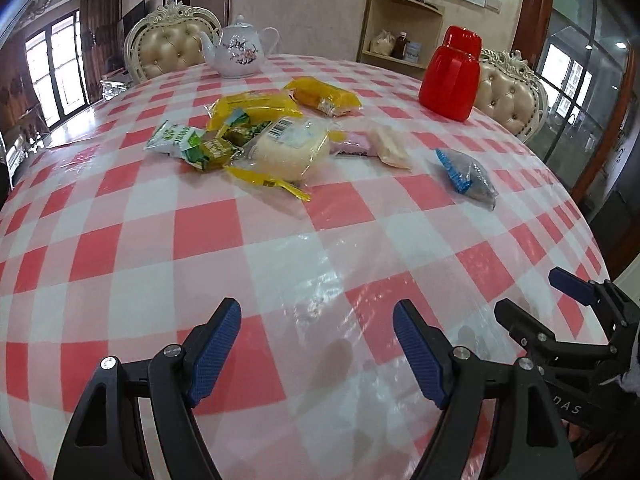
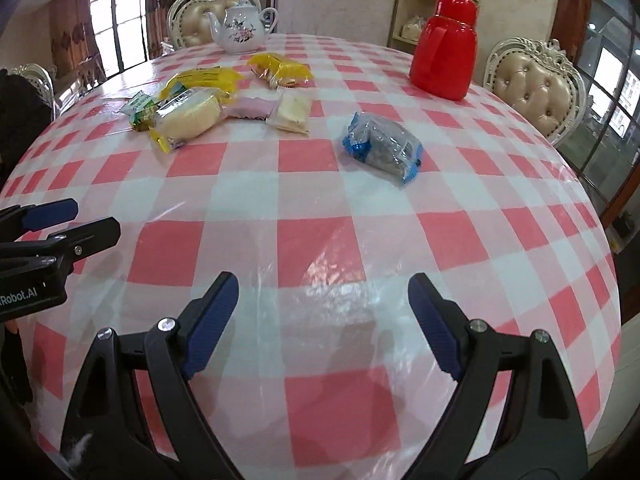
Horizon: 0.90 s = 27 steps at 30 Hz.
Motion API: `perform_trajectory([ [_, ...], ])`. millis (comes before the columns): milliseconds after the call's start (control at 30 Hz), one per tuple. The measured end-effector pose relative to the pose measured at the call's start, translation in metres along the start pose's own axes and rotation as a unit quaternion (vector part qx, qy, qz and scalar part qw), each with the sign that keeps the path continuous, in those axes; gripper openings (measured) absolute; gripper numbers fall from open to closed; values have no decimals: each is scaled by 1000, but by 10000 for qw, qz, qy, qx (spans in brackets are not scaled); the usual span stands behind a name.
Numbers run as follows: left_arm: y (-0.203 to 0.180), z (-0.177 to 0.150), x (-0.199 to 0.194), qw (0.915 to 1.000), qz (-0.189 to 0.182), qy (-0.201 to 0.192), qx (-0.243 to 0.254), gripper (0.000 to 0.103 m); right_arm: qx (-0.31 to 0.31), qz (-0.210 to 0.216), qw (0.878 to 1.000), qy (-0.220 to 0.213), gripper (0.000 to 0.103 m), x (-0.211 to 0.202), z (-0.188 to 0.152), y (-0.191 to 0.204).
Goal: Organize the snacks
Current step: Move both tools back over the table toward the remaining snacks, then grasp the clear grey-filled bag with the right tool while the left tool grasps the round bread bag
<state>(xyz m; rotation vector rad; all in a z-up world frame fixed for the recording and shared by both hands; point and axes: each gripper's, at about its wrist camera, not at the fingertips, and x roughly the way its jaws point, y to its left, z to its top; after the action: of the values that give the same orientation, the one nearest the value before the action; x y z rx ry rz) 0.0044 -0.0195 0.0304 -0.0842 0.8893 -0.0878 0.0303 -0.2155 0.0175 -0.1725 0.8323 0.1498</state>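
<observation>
Several wrapped snacks lie in a loose pile at the far middle of the table: a pale bun in clear wrap (image 1: 291, 150) (image 2: 188, 118), yellow packs (image 1: 322, 96) (image 2: 280, 68), green packets (image 1: 188, 144) (image 2: 140, 110), a pink bar (image 2: 252, 107) and a beige wafer pack (image 1: 390, 146) (image 2: 290, 112). A blue-edged pack (image 1: 466, 174) (image 2: 382, 148) lies apart to the right. My left gripper (image 1: 318, 348) is open and empty above the near table. My right gripper (image 2: 324, 320) is open and empty, beside the left one, also seen in the left wrist view (image 1: 532, 300).
A red-and-white checked tablecloth (image 1: 200, 240) (image 2: 304, 240) covers the round table. A white teapot (image 1: 240, 50) (image 2: 240, 30) and a red thermos (image 1: 452, 74) (image 2: 446, 46) stand at the far edge. Padded chairs (image 2: 532, 88) stand behind the table.
</observation>
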Motion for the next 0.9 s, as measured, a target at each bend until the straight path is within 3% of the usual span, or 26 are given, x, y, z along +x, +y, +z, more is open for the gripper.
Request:
perform_trajectory([
  [167, 2, 12, 13, 10000, -9, 42, -66, 79, 41, 449, 9989, 110, 90, 21, 19, -23],
  [400, 16, 33, 28, 9995, -72, 36, -312, 79, 1089, 984, 9886, 348, 93, 76, 68, -93],
  [533, 20, 50, 38, 9996, 30, -66, -282, 80, 1488, 920, 9827, 603, 93, 106, 96, -94],
  [667, 31, 72, 54, 9995, 145, -96, -250, 81, 1281, 232, 9882, 809, 98, 134, 117, -77],
  [700, 33, 76, 58, 9996, 148, -97, -241, 81, 1113, 30, 9904, 822, 96, 138, 118, -74],
  [733, 36, 81, 63, 9996, 161, -92, -217, 81, 920, -178, 9924, 796, 85, 140, 117, -70],
  [767, 38, 87, 68, 9997, 179, -76, -176, 81, 802, -100, 9952, 557, 66, 135, 114, -69],
  [800, 39, 90, 72, 9997, 183, -67, -150, 81, 719, -129, 9961, 494, 60, 129, 111, -69],
  [900, 41, 103, 85, 9999, 86, -33, -118, 82, 716, -7, 9966, 405, 58, 118, 105, -75],
])
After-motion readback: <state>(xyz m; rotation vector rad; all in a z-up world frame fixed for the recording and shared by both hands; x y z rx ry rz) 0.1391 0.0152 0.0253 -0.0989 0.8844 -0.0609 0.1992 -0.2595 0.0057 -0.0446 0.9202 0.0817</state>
